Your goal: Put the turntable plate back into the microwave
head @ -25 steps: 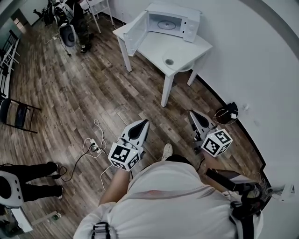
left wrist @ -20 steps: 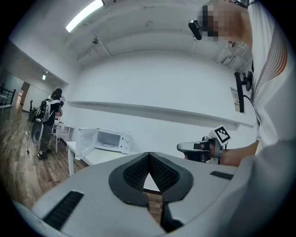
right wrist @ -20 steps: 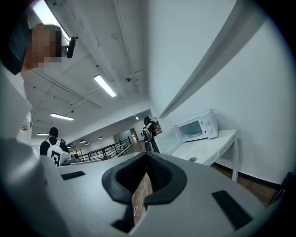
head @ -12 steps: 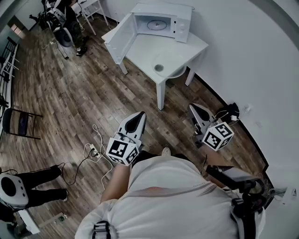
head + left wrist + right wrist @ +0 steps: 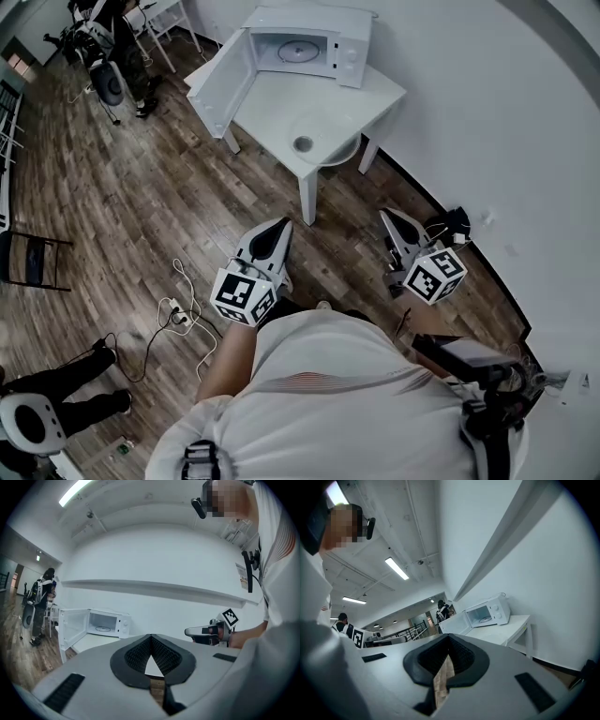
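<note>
The white microwave (image 5: 314, 42) stands at the back of a white table (image 5: 361, 94), its door (image 5: 217, 86) swung wide open to the left. A clear round turntable plate (image 5: 323, 127) lies on the table's front part, with a small hub (image 5: 302, 143) at its middle. A ring shows on the microwave's floor (image 5: 298, 49). My left gripper (image 5: 282, 225) and right gripper (image 5: 385, 215) are held level over the wood floor, short of the table, both shut and empty. The left gripper view shows the microwave (image 5: 104, 623) beyond the closed jaws; so does the right gripper view (image 5: 487, 612).
A power strip and cables (image 5: 178, 314) lie on the floor at my left. More cables (image 5: 450, 225) sit by the wall at my right. A person (image 5: 103, 37) stands by equipment at the back left, and a folding chair (image 5: 28, 253) is at the left edge.
The table and microwave have come nearer and shifted left in the head view as I walked toward them. Both grippers moved forward together, still shut and empty.
</note>
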